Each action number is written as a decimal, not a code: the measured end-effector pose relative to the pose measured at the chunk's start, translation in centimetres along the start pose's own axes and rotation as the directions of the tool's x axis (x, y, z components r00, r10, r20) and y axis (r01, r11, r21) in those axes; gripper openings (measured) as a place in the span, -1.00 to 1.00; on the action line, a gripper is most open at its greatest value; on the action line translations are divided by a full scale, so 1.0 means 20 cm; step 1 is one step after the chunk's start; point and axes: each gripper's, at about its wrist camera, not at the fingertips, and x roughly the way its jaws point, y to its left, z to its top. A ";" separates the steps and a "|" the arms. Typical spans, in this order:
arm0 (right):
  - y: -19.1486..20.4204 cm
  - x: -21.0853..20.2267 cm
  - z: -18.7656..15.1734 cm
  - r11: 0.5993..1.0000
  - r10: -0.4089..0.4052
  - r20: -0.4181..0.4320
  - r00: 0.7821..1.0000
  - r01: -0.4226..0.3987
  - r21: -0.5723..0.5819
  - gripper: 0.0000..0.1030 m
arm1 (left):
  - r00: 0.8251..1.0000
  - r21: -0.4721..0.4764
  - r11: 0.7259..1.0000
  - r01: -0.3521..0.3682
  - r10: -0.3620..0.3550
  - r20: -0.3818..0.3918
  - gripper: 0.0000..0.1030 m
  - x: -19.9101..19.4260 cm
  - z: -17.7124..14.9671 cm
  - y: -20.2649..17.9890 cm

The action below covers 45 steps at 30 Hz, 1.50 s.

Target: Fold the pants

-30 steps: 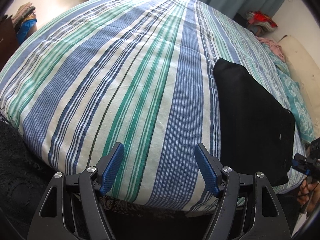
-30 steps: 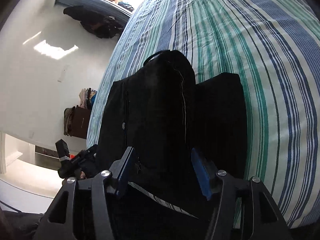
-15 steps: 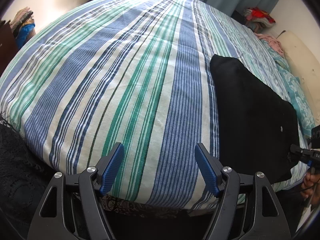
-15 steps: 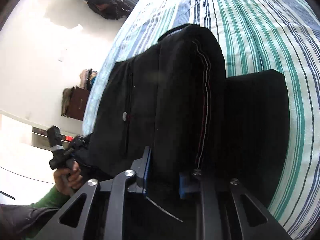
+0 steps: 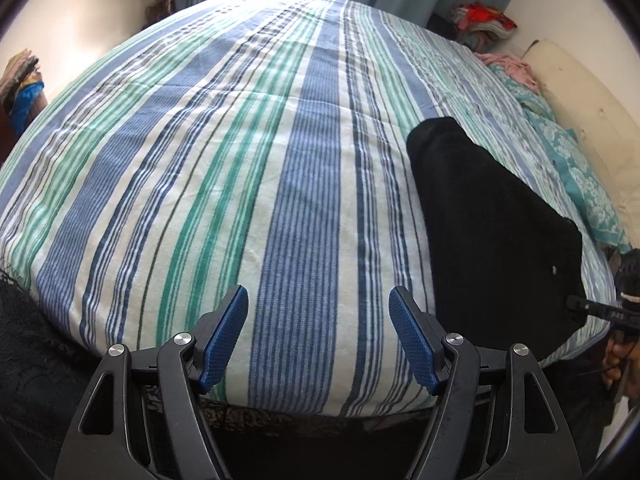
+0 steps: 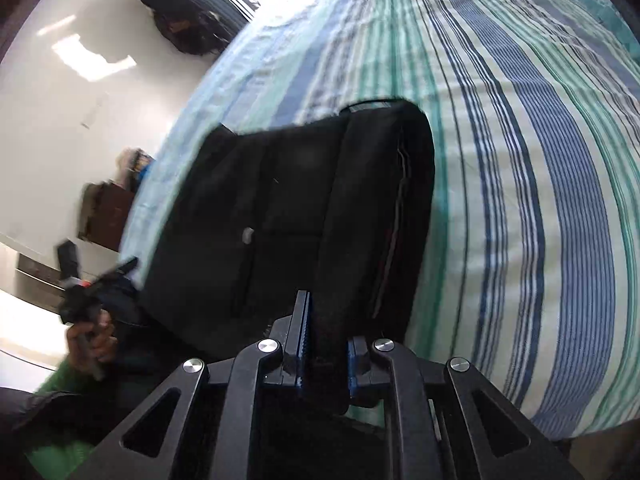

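Your right hand-held gripper (image 6: 324, 344) is now closed on the black pants (image 6: 288, 216) – before it was open – while your left hand-held gripper (image 5: 318, 336) stays open above the bed (image 5: 240, 160).

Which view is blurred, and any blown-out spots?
Right wrist view: motion blur smears the black pants and striped bedspread, though the right claw stays sharp. Left wrist view: sharp; window light blows out the bed's far edge; heavy fisheye bulge.

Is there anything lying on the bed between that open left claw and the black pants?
Nothing visible. Only bare striped bedspread lies between the open left claw and the black pants. The right claw is shut on the pants' near edge.
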 end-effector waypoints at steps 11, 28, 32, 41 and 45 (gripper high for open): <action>0.09 -0.25 0.11 0.975 -0.202 0.203 0.958 0.216 -0.050 -0.09 | 0.995 0.281 0.958 0.051 -0.072 0.064 0.46 -0.07 0.04 -0.45; 0.20 0.00 0.22 0.978 -0.208 0.282 0.937 0.199 0.059 -0.15 | 0.999 0.333 0.943 0.013 -0.002 -0.034 0.59 0.09 -0.05 -0.59; 0.32 -0.17 0.07 0.960 -0.272 0.309 0.911 0.276 0.032 -0.13 | 1.000 0.293 0.956 -0.019 0.025 -0.017 0.67 0.04 -0.03 -0.59; 0.40 0.05 -0.24 0.914 -0.396 0.245 0.885 0.406 0.010 0.14 | 0.995 0.305 0.950 -0.071 0.089 -0.047 0.67 0.11 -0.07 -0.60; 0.41 0.05 -0.24 0.913 -0.400 0.261 0.878 0.408 0.026 0.26 | 0.995 0.314 0.946 -0.078 0.096 -0.040 0.68 0.11 -0.07 -0.61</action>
